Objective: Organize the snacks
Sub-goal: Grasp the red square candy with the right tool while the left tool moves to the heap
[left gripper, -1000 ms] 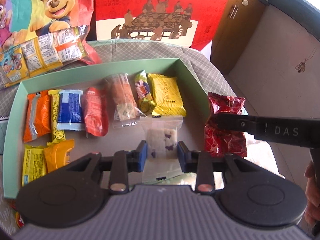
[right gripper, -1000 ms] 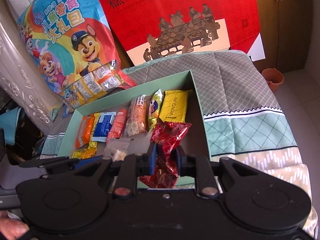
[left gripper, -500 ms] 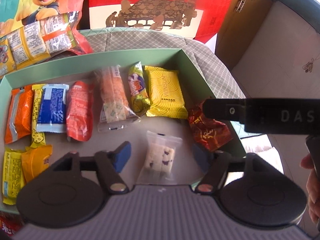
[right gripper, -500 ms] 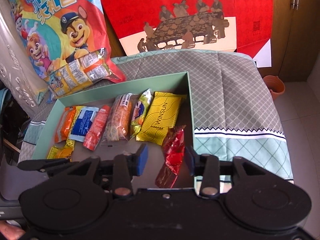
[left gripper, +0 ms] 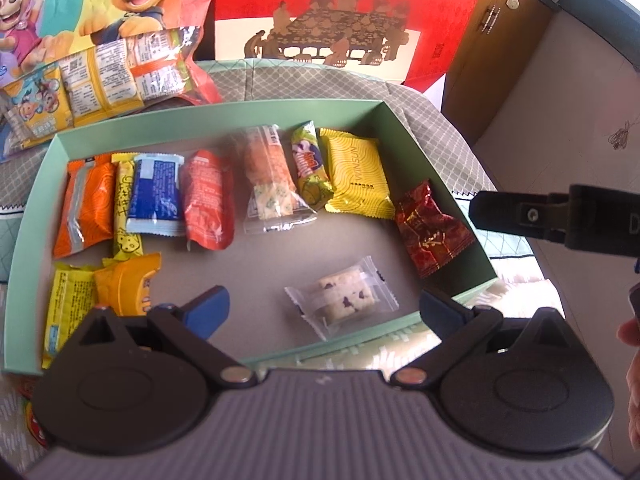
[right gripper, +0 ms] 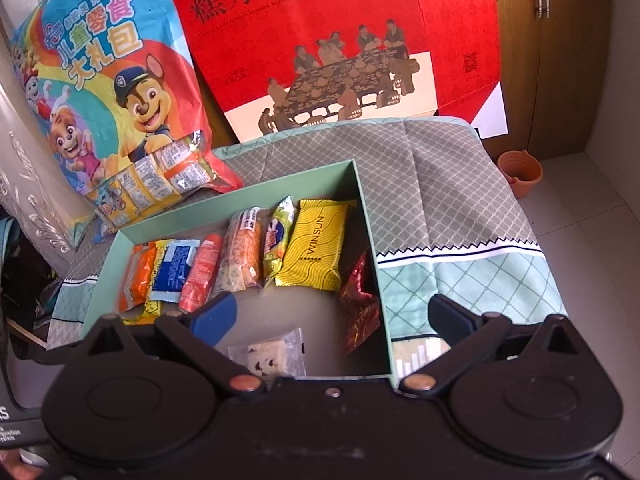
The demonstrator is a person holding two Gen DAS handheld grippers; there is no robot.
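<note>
A mint-green box [left gripper: 224,112] on the cloth holds a row of wrapped snacks, among them a blue packet [left gripper: 156,196] and a yellow WINSUN packet [left gripper: 356,176]. My left gripper [left gripper: 322,310] hovers over the box's near edge, jaws opening wide. A clear packet of white nougat [left gripper: 344,300] lies loose on the box floor between the fingers, untouched. My right gripper [right gripper: 332,316] is also opening. A dark red packet [right gripper: 360,300] leans against the box's right wall between its fingers, free of the pads. The right gripper's black finger [left gripper: 520,212] shows at the left wrist view's right.
A cartoon-dog snack bag [right gripper: 108,92] and a red gift bag [right gripper: 340,40] stand behind the box. The grey checked cloth [right gripper: 440,184] drapes over the table's right edge. A terracotta pot [right gripper: 520,172] and a wooden cabinet [right gripper: 552,40] stand on the floor beyond.
Both grippers went from shut on their packets to wide open. The clear nougat packet and the dark red packet dropped and now lie in the box.
</note>
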